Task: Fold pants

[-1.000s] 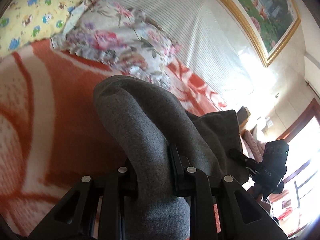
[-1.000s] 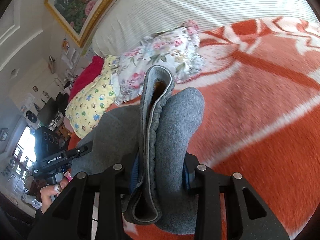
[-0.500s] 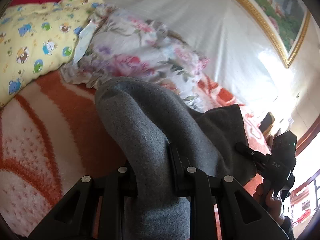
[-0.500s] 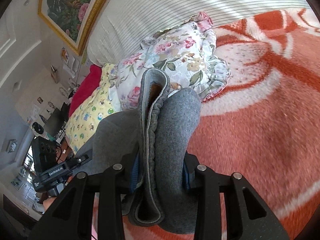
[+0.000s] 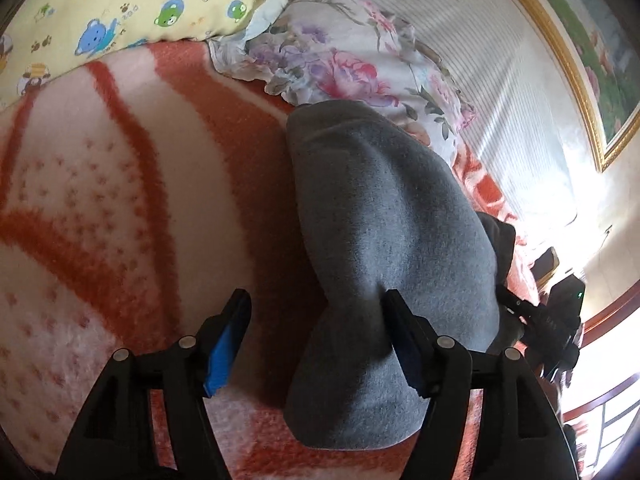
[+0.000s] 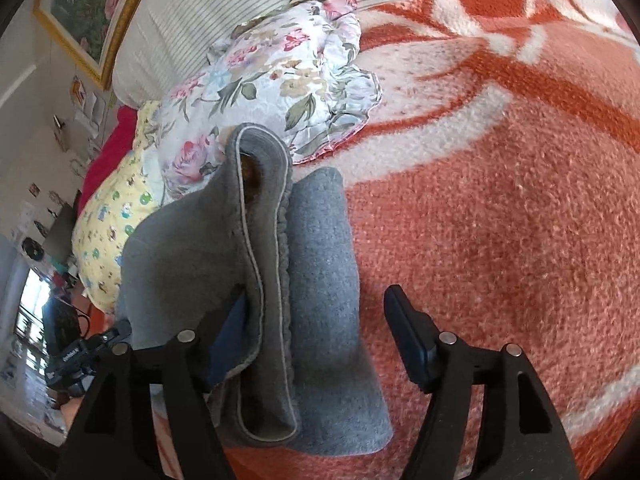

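Note:
Folded grey pants [image 5: 392, 220] lie in a thick bundle on the orange and white blanket [image 5: 120, 200]. My left gripper [image 5: 316, 296] has its jaws opening. The fold leans on the right finger, and the blue pad [image 5: 224, 348] of the left finger is free. In the right wrist view the waistband end of the pants [image 6: 320, 240] lies between the opening jaws of my right gripper [image 6: 316, 292]. The cloth covers its left finger, while its right finger [image 6: 408, 332] stands clear. Each view shows the other gripper beyond the pants.
A floral pillow [image 5: 340, 60] and a yellow cartoon-print pillow [image 5: 120, 8] lie just beyond the pants. Behind them are a striped white headboard [image 5: 500, 60] and a gold-framed picture [image 5: 600, 60]. Open blanket [image 6: 500, 220] spreads to the right of the right gripper.
Both grippers have spread their jaws and let go of the pants. Both moved forward and down toward the pillows, and the folded bundle now rests on the blanket.

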